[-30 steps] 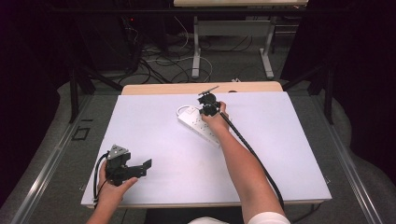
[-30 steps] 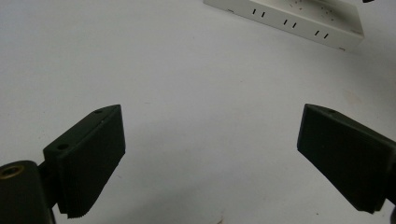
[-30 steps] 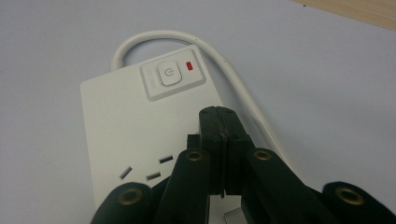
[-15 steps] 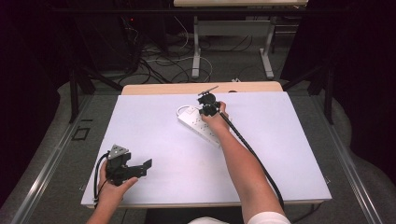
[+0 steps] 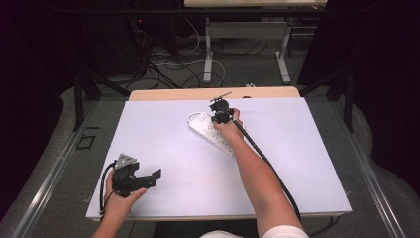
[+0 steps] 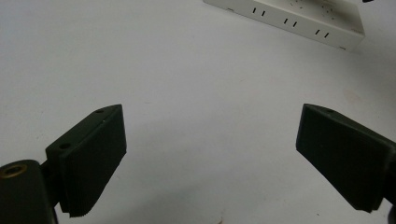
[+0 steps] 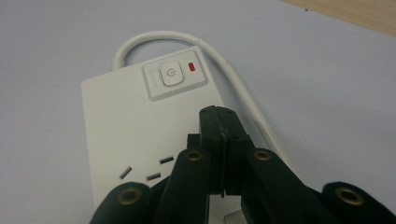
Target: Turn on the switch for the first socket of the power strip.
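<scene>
At the near left of the white table [image 5: 163,144], the left hand [image 5: 119,201] holds the left gripper [image 5: 148,178] low over the surface, its jaws spread wide with nothing between them. In the left gripper view, both black pads [image 6: 95,158] frame bare tabletop, and the long side of the power strip [image 6: 299,18] lies well beyond them.

Farther in, past the table's middle, the right forearm [image 5: 257,173] stretches toward the far side, a black cable [image 5: 267,163] trailing along it. The right hand [image 5: 229,121] holds the right gripper [image 5: 220,111] over the far end of the white power strip [image 5: 210,131], which lies at an angle on the table. In the right gripper view, its jaws are pressed together with nothing between them, and the tips hang above the strip's top face just short of the power button [image 7: 172,74]. A small red indicator [image 7: 191,66] sits beside that button. The strip's white cord [image 7: 187,39] loops out from that end and runs back along the right side.
</scene>
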`<state>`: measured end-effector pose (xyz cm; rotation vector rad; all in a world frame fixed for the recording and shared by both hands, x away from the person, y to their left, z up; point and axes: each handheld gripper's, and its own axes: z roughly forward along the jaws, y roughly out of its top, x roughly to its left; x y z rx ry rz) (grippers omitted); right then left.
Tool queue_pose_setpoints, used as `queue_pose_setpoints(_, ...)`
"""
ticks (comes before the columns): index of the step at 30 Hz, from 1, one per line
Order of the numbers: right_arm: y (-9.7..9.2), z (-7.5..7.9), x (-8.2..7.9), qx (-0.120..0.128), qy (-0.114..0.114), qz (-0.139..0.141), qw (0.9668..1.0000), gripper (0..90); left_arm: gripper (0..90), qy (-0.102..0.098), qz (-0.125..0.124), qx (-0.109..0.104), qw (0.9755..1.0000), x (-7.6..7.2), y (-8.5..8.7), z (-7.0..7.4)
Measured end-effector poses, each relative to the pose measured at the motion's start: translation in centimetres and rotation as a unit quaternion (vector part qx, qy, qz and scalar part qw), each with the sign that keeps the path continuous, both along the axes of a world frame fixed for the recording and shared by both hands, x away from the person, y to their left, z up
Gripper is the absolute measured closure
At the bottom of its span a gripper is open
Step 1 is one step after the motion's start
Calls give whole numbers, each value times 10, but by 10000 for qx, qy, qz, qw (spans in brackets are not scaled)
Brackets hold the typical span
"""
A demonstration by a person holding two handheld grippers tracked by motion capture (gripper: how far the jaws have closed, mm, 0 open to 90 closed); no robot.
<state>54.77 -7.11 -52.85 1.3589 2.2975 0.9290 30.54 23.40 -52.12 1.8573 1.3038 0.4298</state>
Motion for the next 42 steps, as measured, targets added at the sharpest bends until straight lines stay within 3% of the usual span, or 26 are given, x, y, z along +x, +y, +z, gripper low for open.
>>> queue_pose_setpoints(8,-1,-1,0,101,12,-27,9999,900,82,16,4,-1,10000,0,0,0)
queue_pose_setpoints(10,-1,-1,0,132,-23,-10,9999,900,82,15,-2,2,10000,0,0,0)
queue_pose_setpoints(11,-2,-1,-1,10,-31,24,10000,900,82,17,-1,3,10000,0,0,0)
queue_pose_setpoints(14,-2,-3,-2,84,-174,48,9998,900,82,14,22,-19,10000,0,-1,0)
queue_pose_setpoints(37,-1,-4,-2,42,-164,15,9999,899,82,34,25,-24,10000,0,0,-1)
queue_pose_setpoints(42,0,-5,-3,121,-173,-2,9998,857,84,59,7,-4,10000,0,0,0)
